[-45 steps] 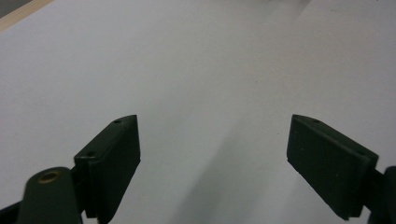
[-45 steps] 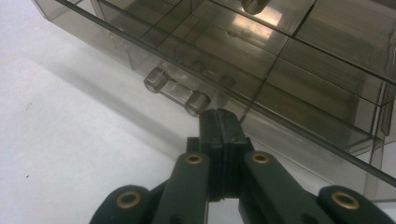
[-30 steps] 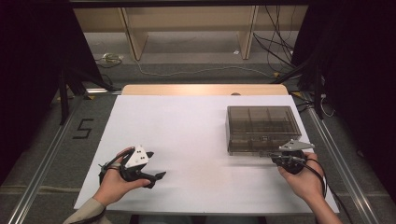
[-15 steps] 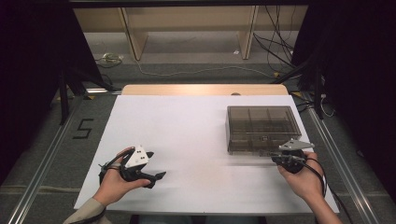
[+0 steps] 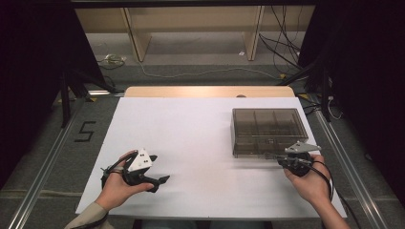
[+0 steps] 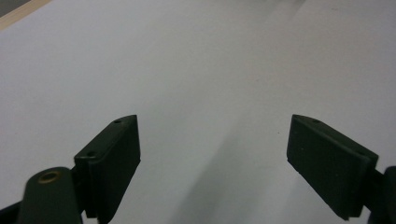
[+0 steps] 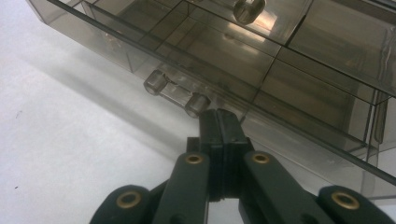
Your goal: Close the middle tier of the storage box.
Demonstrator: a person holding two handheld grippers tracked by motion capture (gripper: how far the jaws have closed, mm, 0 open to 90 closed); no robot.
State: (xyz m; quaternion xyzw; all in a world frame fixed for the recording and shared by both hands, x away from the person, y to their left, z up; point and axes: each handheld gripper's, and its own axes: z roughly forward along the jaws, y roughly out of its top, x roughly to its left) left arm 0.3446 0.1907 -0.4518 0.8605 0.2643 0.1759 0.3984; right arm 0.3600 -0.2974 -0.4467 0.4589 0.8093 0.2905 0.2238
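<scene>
Since the right gripper (image 7: 219, 122), jaws pinched together on nothing, sits right at the latch (image 7: 177, 93) of the smoky transparent plastic compartment box (image 5: 267, 130) on the white table's (image 5: 191, 138) right side, the latch should probably be nudged gently, with the wide-open left gripper (image 6: 212, 154) kept clear.

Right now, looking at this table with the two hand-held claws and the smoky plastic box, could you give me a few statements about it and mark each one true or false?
1. The left gripper has its jaws standing wide apart over bare white table. True.
2. The right gripper is wide open. False: its jaws are pressed together.
3. The right gripper's tips sit at the front of the tinted box, close to its clear handle. True.
4. The box stands on the left half of the table. False: it is on the right half.
5. The left gripper holds a small part. False: nothing lies between its jaws.
</scene>
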